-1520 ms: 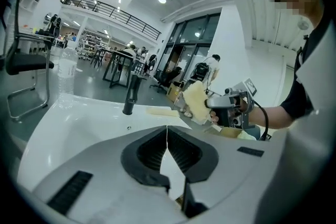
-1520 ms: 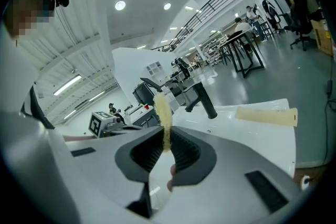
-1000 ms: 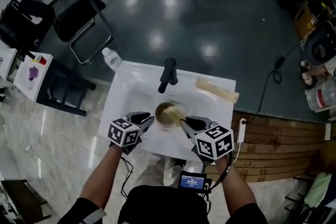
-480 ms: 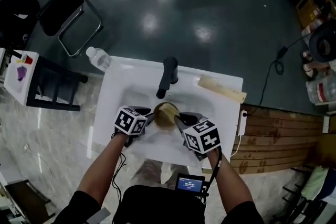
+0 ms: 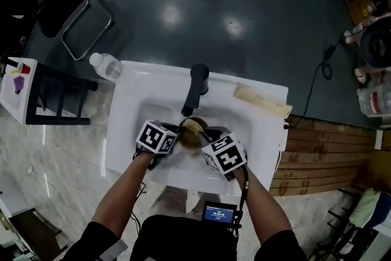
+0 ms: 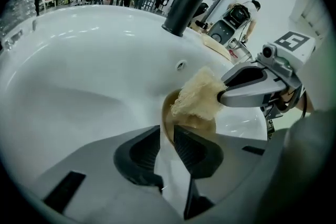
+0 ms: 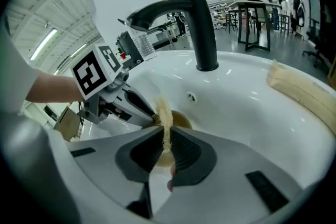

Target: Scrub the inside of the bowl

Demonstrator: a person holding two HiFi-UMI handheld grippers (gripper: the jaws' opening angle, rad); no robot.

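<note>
A brown bowl (image 5: 193,130) lies tilted in the white sink (image 5: 131,113), under the black faucet (image 5: 195,88). My left gripper (image 5: 177,135) is at the bowl's left side. In the left gripper view the bowl's (image 6: 193,124) thin rim runs between the jaw tips of that gripper (image 6: 167,136), whose jaws are closing on it. My right gripper (image 5: 205,139) is shut on a beige fibrous scrubber (image 7: 164,115). It holds the scrubber (image 6: 198,96) against the bowl's opening. The bowl's inside is mostly hidden.
A pale wooden board (image 5: 263,102) lies on the sink's back right ledge. A clear water bottle (image 5: 105,65) sits at the back left corner. The faucet spout (image 7: 157,10) hangs just above both grippers. A black chair (image 5: 67,6) stands on the floor beyond.
Both grippers have moved inward to the bowl. The left gripper, apart from the bowl a second ago, now has the rim between its jaws. The scrubber has come down onto the bowl.
</note>
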